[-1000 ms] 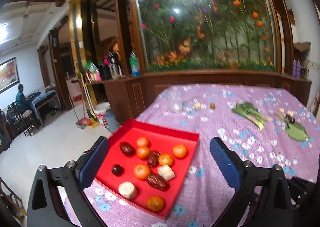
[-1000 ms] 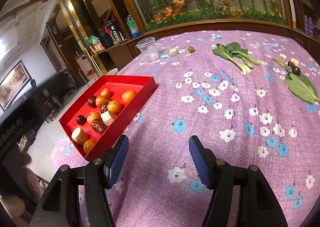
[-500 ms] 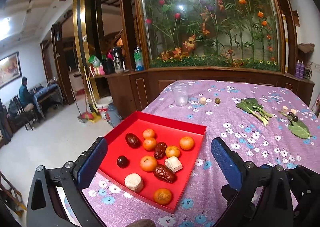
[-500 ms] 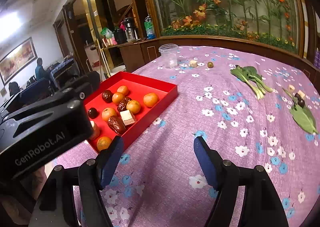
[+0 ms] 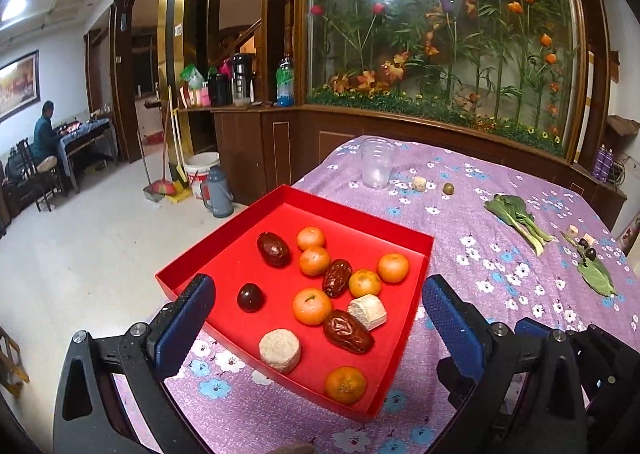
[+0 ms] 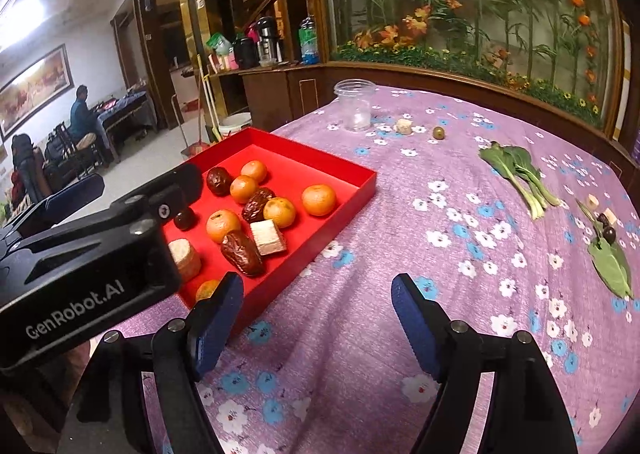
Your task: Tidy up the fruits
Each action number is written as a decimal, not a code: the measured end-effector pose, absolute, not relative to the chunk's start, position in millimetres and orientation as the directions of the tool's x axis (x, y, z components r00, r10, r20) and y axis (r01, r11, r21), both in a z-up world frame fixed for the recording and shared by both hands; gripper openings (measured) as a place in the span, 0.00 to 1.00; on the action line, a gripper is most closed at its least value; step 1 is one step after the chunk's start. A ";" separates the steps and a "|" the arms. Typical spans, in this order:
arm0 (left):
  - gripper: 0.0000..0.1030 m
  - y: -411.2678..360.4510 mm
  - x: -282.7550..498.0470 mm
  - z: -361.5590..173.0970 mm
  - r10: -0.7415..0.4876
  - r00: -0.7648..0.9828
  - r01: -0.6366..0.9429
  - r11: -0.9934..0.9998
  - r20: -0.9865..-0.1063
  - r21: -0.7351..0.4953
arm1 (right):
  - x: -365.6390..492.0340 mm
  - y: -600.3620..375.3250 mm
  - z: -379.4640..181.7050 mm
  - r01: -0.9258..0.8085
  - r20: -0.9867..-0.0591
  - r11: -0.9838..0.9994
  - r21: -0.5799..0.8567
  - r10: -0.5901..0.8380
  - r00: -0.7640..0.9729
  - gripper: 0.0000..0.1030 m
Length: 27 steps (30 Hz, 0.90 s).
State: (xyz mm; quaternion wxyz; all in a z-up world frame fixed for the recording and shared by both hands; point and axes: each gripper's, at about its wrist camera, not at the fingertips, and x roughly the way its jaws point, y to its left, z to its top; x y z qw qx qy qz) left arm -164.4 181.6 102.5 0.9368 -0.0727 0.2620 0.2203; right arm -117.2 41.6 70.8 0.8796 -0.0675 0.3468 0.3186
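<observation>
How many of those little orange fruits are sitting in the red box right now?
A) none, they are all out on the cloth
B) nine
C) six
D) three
C: the left wrist view shows six orange fruits inside the red box, lying among dark dates and pale chunks; none of them lies out on the purple flowered tablecloth.

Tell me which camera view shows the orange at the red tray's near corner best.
The left wrist view: the orange sits whole and unblocked in the red tray. In the right wrist view, only a sliver shows behind the right tongs' finger.
</observation>
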 end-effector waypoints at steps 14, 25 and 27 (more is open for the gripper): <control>1.00 223.0 -160.3 80.6 0.315 0.739 -0.470 0.874 -0.595 -0.121 | -114.2 77.4 62.3 -0.632 -0.685 0.772 0.065 0.495 0.535 0.80; 1.00 244.8 -158.3 70.4 0.288 0.728 -0.481 0.861 -0.622 -0.164 | -113.4 100.8 60.6 -0.654 -0.691 0.756 0.030 0.489 0.533 0.80; 1.00 247.4 -158.5 69.8 0.283 0.732 -0.480 0.860 -0.620 -0.174 | -112.4 103.4 59.8 -0.657 -0.693 0.754 0.031 0.489 0.529 0.80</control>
